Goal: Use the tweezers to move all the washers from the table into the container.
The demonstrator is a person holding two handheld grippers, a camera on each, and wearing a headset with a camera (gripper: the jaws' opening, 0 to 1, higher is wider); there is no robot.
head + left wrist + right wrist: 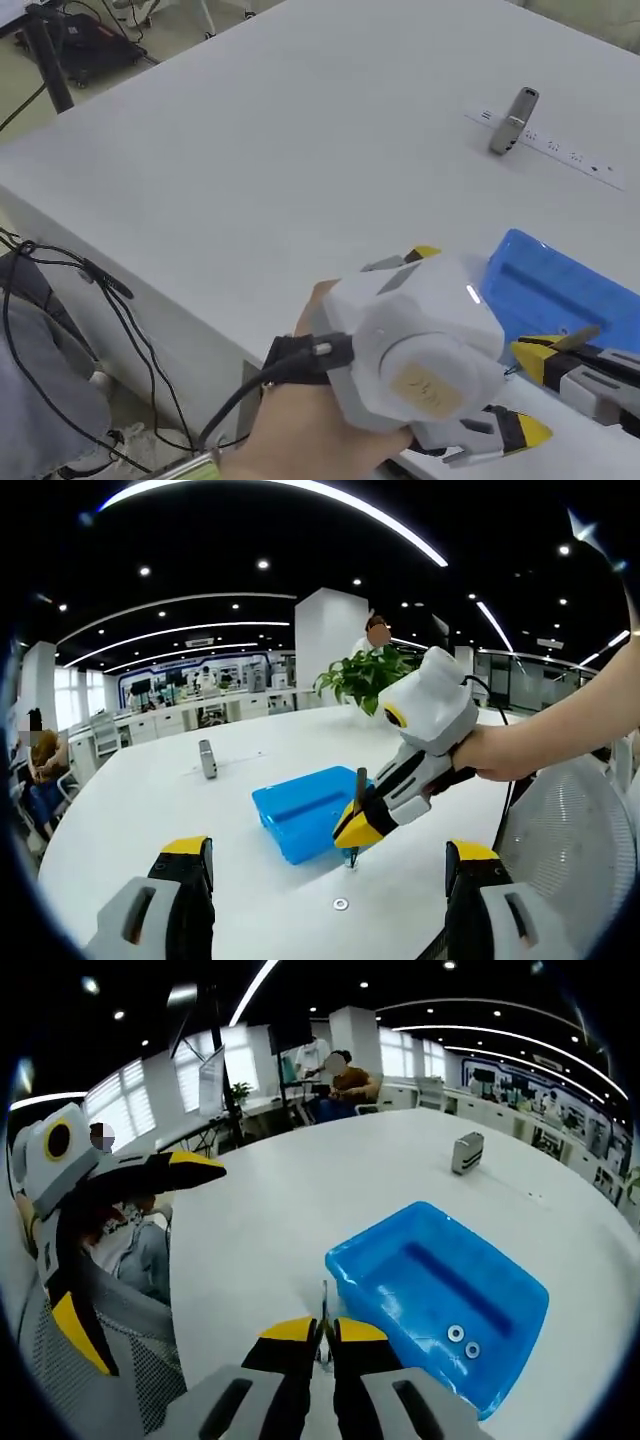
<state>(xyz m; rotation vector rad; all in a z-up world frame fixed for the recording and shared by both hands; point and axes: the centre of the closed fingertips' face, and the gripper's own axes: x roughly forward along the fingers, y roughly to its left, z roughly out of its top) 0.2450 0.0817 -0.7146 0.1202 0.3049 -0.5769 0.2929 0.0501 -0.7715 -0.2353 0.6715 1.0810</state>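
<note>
You have 2 washers [456, 1333] in the blue container [360, 1260] and 1 washer [341, 904] on the table [300, 1190] near it. Your right gripper [325, 1332] is clamped on the tweezers [324, 1295], which point down beside that washer. Your left gripper [327, 855] gapes wide, holding nothing.

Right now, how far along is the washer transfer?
Done: two washers lie in the blue container. In hand: the right gripper is shut on the tweezers, tips down beside the container. Left: one loose washer on the table, ahead of the open left gripper.
</note>
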